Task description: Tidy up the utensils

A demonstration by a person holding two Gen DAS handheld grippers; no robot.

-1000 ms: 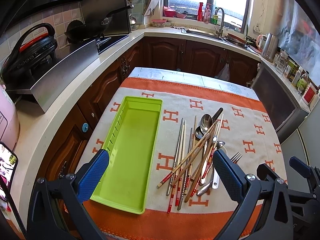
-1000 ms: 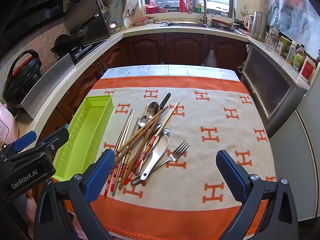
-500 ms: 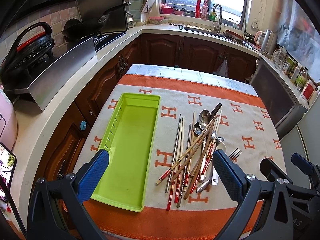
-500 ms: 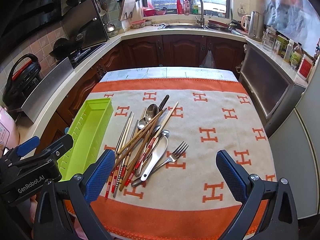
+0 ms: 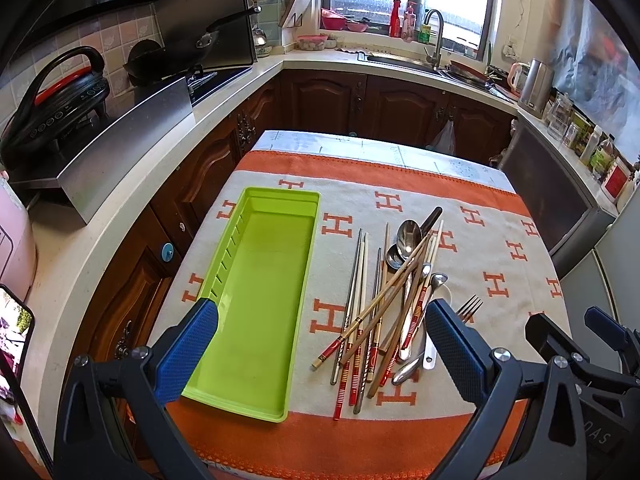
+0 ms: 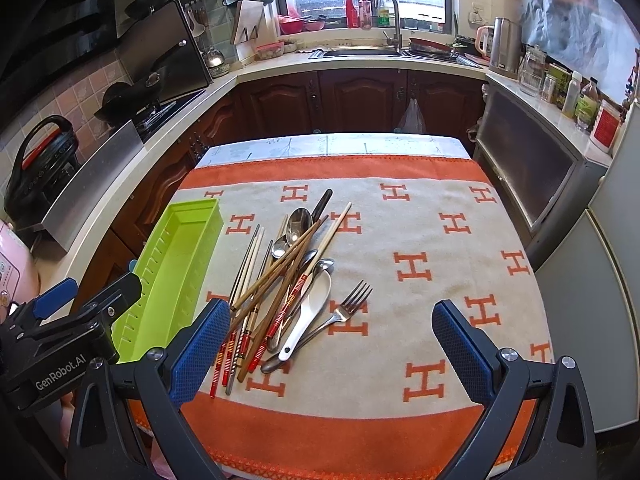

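The left gripper (image 5: pixel 320 354) is hovering at the bottom of the left wrist view with its blue-padded fingers (image 5: pixel 186 354) spread wide apart and gripping nothing, one pad sitting over the near left corner of the green tray (image 5: pixel 256 296) and the other over the near end of the utensil pile (image 5: pixel 386 300). The right gripper (image 6: pixel 330 350) is hanging low in the right wrist view, its fingers likewise standing wide apart and empty, framing the near end of the same pile (image 6: pixel 288 284). The tray is lying lengthwise in the left half of an orange and cream cloth (image 6: pixel 440 240) printed with large orange "H" letters, and its inside is showing only bare green plastic. Just beside it, towards the frame centre, chopsticks (image 6: pixel 276 276) in wood, metal and red-striped finishes are crossing over metal spoons (image 6: pixel 298 222), a white ceramic spoon (image 6: pixel 312 312) and a fork (image 6: pixel 344 310), whose tines are pointing to the upper right. In the lower left of the right wrist view the body of the left gripper is showing the white lettering "GenRobot.AI" (image 6: pixel 60 372). At the lower right edge of the left wrist view, partial letters are appearing on the right gripper's body, too cut off to read
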